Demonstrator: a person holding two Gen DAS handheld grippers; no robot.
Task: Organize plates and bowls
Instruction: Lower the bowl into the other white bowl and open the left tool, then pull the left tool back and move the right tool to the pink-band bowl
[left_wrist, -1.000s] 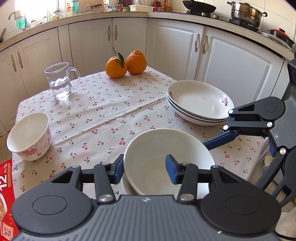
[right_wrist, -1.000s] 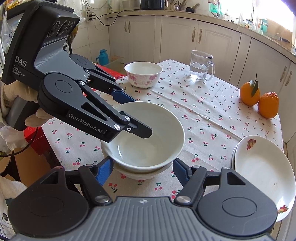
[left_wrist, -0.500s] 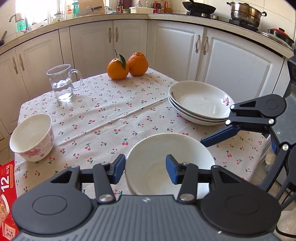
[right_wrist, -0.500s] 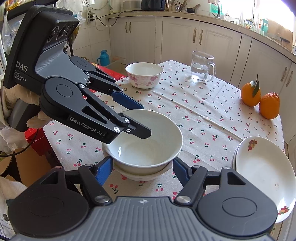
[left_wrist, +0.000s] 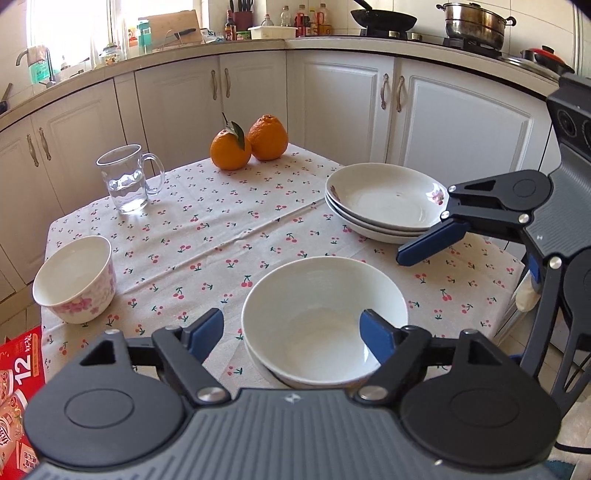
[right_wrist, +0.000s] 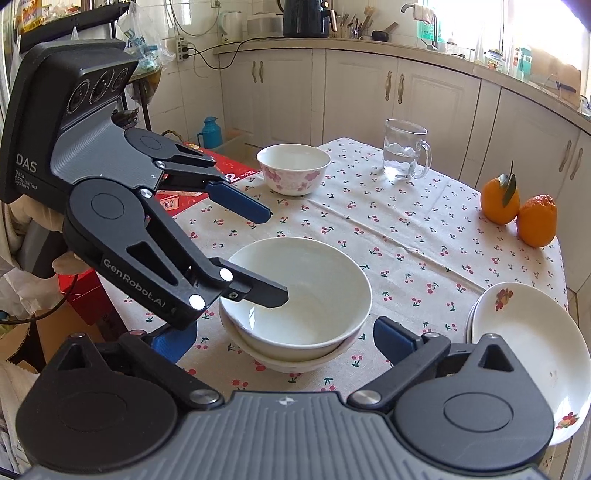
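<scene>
Your left gripper (left_wrist: 291, 330) is at the near edge of the table (left_wrist: 229, 221), jaws opening. Its fingers straddle the near-left rim of the white bowl (left_wrist: 325, 314): one fingertip (right_wrist: 273, 293) reaches inside the bowl, the other stands outside over the cloth. Neither pad presses on the rim, so you hold nothing on that side.

Your right gripper (right_wrist: 284, 338) has jaws spread wide and opening. The bowl pair sits between its fingers and the pads are clear of the walls; nothing is gripped.

The white bowl is nested upright in a second bowl (right_wrist: 295, 363), of which only the rim and lower wall show beneath it. The pair rests on the cherry-print cloth near the table's front edge.

A flowered bowl (left_wrist: 74, 280) stands alone at the table's left side, well apart from the pair. The stack of shallow plates (left_wrist: 384, 203) sits at the right side, near your right gripper's upper finger (left_wrist: 432, 243).

A glass mug (left_wrist: 127, 179) with water and two oranges (left_wrist: 249, 142) stand at the far side
</scene>
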